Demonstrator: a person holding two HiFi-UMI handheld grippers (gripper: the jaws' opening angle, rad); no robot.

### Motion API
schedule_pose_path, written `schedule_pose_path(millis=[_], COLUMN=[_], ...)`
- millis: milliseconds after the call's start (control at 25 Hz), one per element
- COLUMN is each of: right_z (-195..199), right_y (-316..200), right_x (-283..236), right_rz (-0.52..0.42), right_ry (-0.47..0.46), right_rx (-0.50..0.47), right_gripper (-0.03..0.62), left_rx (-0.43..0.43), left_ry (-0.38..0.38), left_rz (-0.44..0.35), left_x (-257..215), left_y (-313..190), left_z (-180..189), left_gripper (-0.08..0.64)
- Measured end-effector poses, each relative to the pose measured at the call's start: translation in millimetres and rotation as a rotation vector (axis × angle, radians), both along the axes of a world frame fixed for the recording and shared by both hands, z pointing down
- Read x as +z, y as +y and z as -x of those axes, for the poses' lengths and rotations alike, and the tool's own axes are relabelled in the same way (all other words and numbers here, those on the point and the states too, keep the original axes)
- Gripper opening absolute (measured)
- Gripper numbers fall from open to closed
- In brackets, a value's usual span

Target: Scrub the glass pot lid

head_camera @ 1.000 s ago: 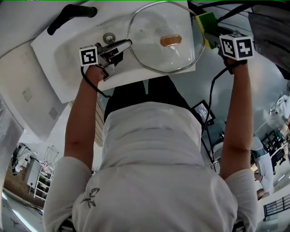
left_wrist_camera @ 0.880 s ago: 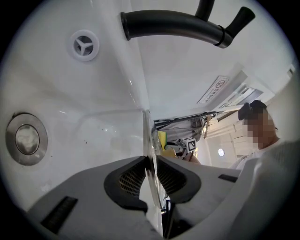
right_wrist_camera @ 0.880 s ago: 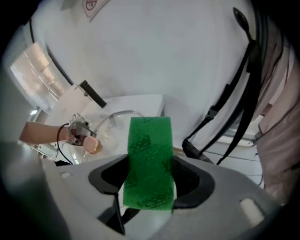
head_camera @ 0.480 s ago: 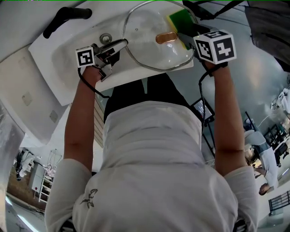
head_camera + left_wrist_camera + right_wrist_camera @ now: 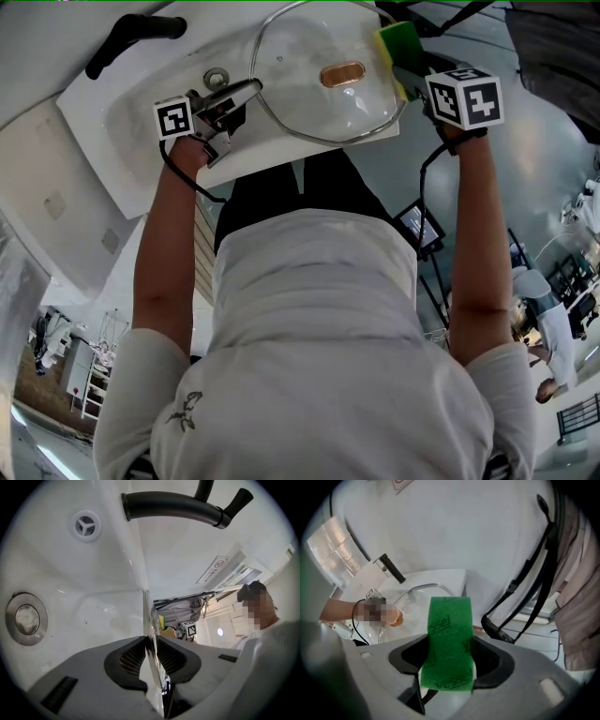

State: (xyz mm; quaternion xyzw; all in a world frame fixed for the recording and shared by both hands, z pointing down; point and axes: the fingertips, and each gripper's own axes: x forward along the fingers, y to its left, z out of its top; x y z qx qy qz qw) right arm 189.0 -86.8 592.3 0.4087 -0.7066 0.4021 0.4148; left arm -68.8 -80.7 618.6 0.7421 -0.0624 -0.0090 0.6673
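Firmly, we pinched the rim of the glass pot lid (image 5: 309, 108) between the jaws of our left gripper (image 5: 246, 92), holding it over the white sink (image 5: 131, 141) near the drain (image 5: 217, 79). Our right gripper (image 5: 449, 660) clamped a green sponge (image 5: 449, 634) at the lid's opposite rim; whether it touched, we could not tell.

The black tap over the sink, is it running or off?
Off, as far as shows: in the left gripper view no water leaves the black tap, and no stream falls into the sink.
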Motion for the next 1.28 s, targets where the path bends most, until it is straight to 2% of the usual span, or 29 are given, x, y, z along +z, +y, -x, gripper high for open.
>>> schedule_pose_path(millis=[280,400,520,680,1000,1120,1280], right_z=[-42,-52,-45,-5,113,150,181], right_y=[9,10,-3,-39,-106,-115,-112], right_x=[7,5,-7,-26,-51,-47,-27], right_rz=[0.029,0.033,0.002,-0.052,-0.129,-0.124,-0.078], right_ry=[0.037,0.061,0.061,0.052,0.059,0.082,0.119], right_rx=[0.084,0.087,0.059,-0.047,-0.338,-0.421,-0.486], right_gripper=[0.287,0.288,0.288,0.288,0.288,0.288,0.290], left_rx=[0.003,-0.002,-0.003,-0.006,-0.023,-0.034,-0.030], left_ry=[-0.004,0.000,-0.002,-0.002,0.017,0.021,0.014], left_rz=[0.001,0.002,0.001,-0.002,-0.010,-0.002,-0.006], left_x=[0,-1,-1,-2,0,-5,-3], left_y=[0,0,0,0,-1,-1,-2], left_z=[0,0,0,1,3,2,4], left_gripper=[0.074,0.074,0.074,0.074,0.075,0.074,0.074])
